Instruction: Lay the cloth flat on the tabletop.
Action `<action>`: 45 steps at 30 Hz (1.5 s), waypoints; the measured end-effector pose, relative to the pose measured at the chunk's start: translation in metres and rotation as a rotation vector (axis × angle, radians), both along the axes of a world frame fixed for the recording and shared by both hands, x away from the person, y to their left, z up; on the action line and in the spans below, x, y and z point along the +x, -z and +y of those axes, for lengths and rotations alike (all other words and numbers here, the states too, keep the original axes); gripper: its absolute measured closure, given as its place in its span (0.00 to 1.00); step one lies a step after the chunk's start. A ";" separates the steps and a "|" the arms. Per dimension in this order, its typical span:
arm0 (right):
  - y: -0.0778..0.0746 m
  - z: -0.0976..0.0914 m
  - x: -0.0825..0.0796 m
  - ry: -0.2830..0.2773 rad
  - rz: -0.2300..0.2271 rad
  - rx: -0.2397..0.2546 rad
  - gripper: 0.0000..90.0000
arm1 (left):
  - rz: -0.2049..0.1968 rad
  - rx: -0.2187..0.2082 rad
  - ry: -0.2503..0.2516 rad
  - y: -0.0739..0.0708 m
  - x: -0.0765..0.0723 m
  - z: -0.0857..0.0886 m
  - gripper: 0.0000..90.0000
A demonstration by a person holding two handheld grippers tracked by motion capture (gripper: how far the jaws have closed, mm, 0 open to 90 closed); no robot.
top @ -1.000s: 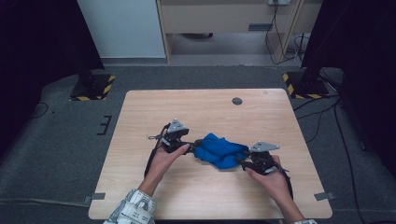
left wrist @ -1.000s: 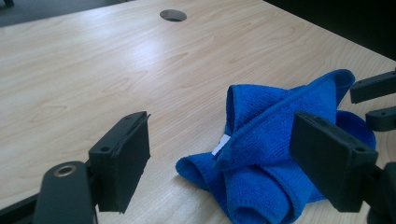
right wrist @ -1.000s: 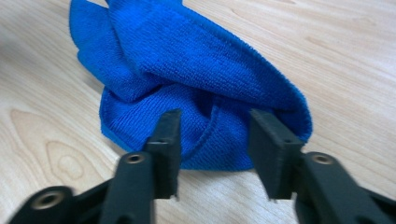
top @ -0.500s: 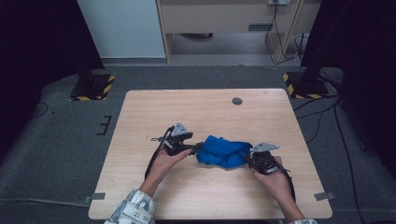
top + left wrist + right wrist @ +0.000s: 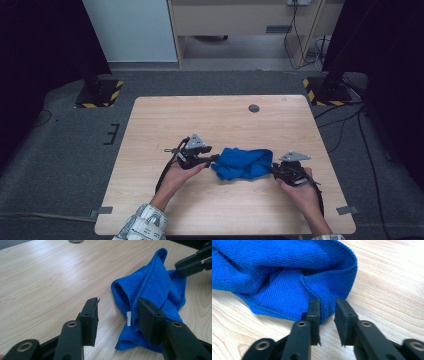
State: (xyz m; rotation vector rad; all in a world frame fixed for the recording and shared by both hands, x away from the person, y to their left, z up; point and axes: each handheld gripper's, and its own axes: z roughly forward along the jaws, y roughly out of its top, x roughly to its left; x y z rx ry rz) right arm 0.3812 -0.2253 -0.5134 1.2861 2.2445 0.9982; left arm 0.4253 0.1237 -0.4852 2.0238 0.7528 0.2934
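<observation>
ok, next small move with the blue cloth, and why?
Probably nudge the right gripper forward, then close: its jaws stand apart with only the blue cloth corner at their tips. The left gripper, jaws closing, also hasn't pinched its edge.

A bright blue cloth (image 5: 244, 163) is lying bunched up on the pale wooden table (image 5: 210, 115), toward the near side and a little right of the middle. It is sitting crumpled rather than flat, stretching sideways as a long, loose bundle with rolled folds running along its length. Its fabric is showing a fine ribbed, towel-like weave with a stitched hem along the edges (image 5: 329, 277). One end is curling over into an open loop of fabric (image 5: 122, 293), and a small white tag (image 5: 129, 319) is peeking out from the fold there. The other end is doubling back on itself, its hemmed corner resting on the wood.
</observation>
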 end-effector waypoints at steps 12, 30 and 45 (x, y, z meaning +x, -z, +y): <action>-0.001 0.023 0.006 -0.059 -0.065 -0.060 0.71 | -0.028 -0.026 0.020 -0.003 -0.008 -0.004 0.51; 0.001 -0.019 0.005 0.091 -0.016 0.020 0.87 | -0.025 0.017 0.107 0.008 -0.017 -0.016 0.66; -0.003 -0.029 0.003 0.069 -0.040 0.116 0.96 | 0.039 -0.003 0.157 0.013 -0.014 -0.017 0.98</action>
